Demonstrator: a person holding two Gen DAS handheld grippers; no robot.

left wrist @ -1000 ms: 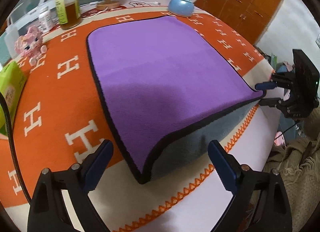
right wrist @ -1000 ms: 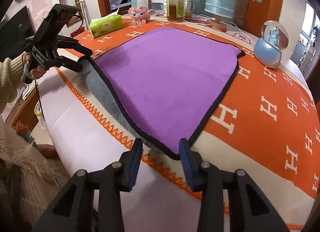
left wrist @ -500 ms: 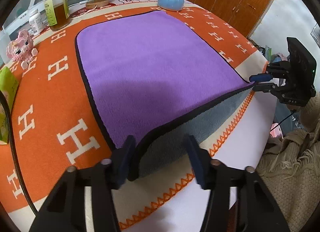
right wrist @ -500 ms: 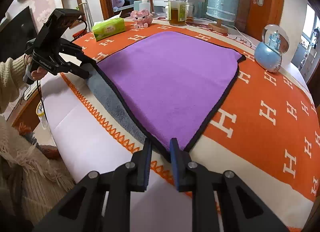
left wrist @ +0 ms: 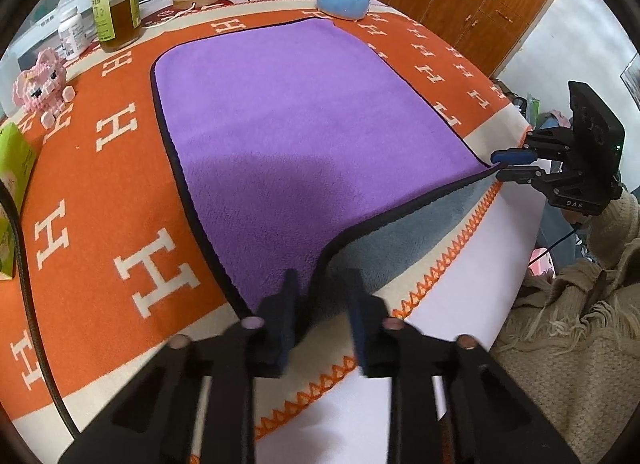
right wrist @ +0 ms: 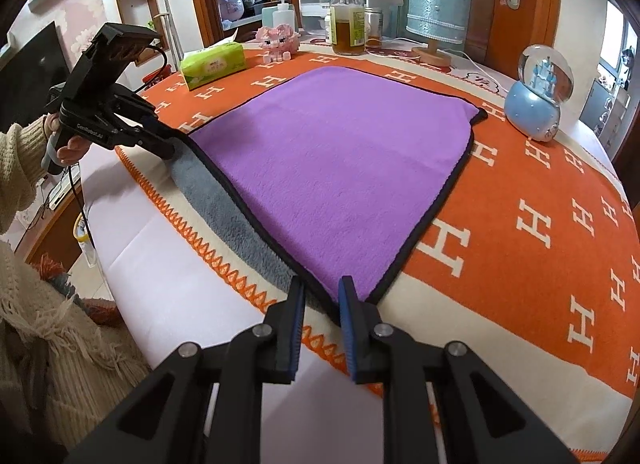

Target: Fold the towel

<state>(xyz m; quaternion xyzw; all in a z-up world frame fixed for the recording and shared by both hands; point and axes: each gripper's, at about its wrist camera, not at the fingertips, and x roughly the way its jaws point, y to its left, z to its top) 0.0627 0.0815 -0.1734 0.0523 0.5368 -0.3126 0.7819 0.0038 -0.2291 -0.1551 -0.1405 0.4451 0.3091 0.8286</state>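
A purple towel (left wrist: pixel 304 131) with a black hem and a grey underside lies flat on the orange table cover; it also shows in the right wrist view (right wrist: pixel 336 159). My left gripper (left wrist: pixel 322 284) is shut on the towel's near left corner and lifts it a little, so the grey underside (left wrist: pixel 416 232) shows. My right gripper (right wrist: pixel 320 296) is shut on the near right corner. Each gripper shows in the other's view: the right gripper (left wrist: pixel 505 165) and the left gripper (right wrist: pixel 168 143), both at the towel's near edge.
At the table's far side stand a snow globe (right wrist: pixel 540 97), a blue lamp (right wrist: pixel 436 19), a bottle of amber liquid (right wrist: pixel 347 19), a pink toy (right wrist: pixel 278 39) and a green tissue pack (right wrist: pixel 212 63). The near table edge (right wrist: pixel 152 276) is close below the grippers.
Both grippers have closed on the towel's near corners. The left one moved in and shut from wide open, and the near edge has lifted slightly.
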